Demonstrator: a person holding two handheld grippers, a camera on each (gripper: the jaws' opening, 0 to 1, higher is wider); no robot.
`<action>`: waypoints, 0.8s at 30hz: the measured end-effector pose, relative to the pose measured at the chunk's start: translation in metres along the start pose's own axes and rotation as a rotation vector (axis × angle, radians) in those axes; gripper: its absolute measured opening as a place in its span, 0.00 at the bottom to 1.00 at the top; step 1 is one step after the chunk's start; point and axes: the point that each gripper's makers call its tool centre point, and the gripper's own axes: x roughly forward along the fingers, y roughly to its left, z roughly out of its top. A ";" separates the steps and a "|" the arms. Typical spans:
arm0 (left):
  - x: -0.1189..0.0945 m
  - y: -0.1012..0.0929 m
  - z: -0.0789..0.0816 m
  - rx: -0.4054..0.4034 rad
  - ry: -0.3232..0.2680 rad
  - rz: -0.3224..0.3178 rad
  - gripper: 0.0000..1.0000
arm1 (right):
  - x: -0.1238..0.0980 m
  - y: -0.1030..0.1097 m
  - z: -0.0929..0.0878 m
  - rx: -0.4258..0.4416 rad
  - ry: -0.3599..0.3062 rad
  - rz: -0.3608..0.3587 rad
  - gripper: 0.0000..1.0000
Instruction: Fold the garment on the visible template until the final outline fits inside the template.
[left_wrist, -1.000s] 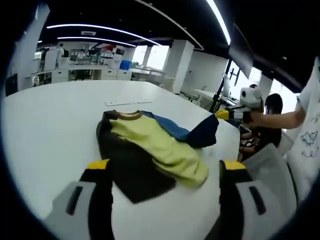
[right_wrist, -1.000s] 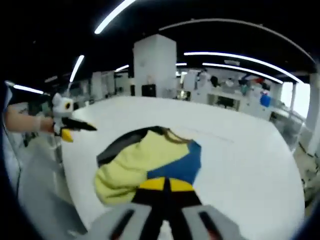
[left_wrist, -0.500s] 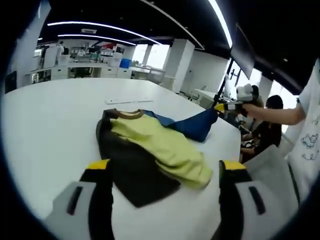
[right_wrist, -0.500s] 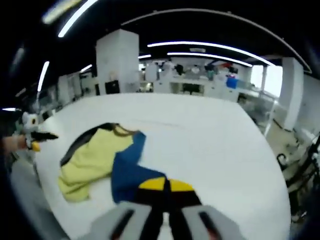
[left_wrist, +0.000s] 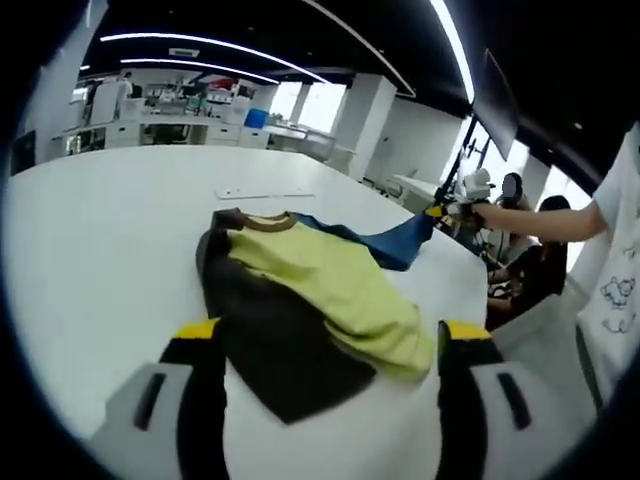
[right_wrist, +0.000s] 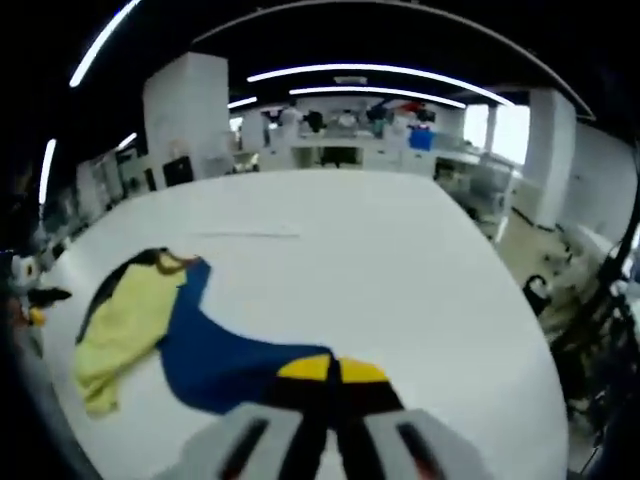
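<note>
In the left gripper view, the left claw (left_wrist: 325, 345) stands nearest, its two yellow-tipped jaws spread wide apart with nothing between them, hovering above the near edge of the white worktop (left_wrist: 100, 250). Just beyond the jaws lies the garment (left_wrist: 300, 300), a shirt in black, pale yellow and blue panels with a brown collar (left_wrist: 262, 220) turned toward the far side of the worktop. The black part lies flat toward the near edge, the yellow part is bunched in loose folds on top of it, and the blue part stretches away toward the worktop's right edge, where it rises off the surface. There the right claw (left_wrist: 437, 212) pinches the blue tip, held by a person's hand (left_wrist: 487, 212) with a bare forearm and a white printed shirt at the side. In the right gripper view, the right claw (right_wrist: 328, 375) shows its jaws pressed together on the blue cloth (right_wrist: 225, 350), which runs from the jaws back across the worktop (right_wrist: 400, 260) to the yellow and black parts lying near the worktop's left edge. Farther on, past the collar, a thin pale strip (left_wrist: 262, 192) lies flat on the worktop. Beyond the far edge stand white desks, pillars, bright windows and long ceiling lights (right_wrist: 370, 72).
</note>
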 end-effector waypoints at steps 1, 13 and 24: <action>0.001 0.003 0.000 -0.003 0.001 -0.001 0.85 | 0.008 -0.012 0.001 0.001 0.009 -0.012 0.00; 0.008 0.012 0.000 -0.031 0.006 0.016 0.84 | 0.035 -0.053 -0.007 0.047 0.077 -0.091 0.00; 0.010 0.015 -0.007 -0.054 0.021 0.035 0.84 | 0.059 -0.080 -0.032 0.045 0.177 -0.159 0.00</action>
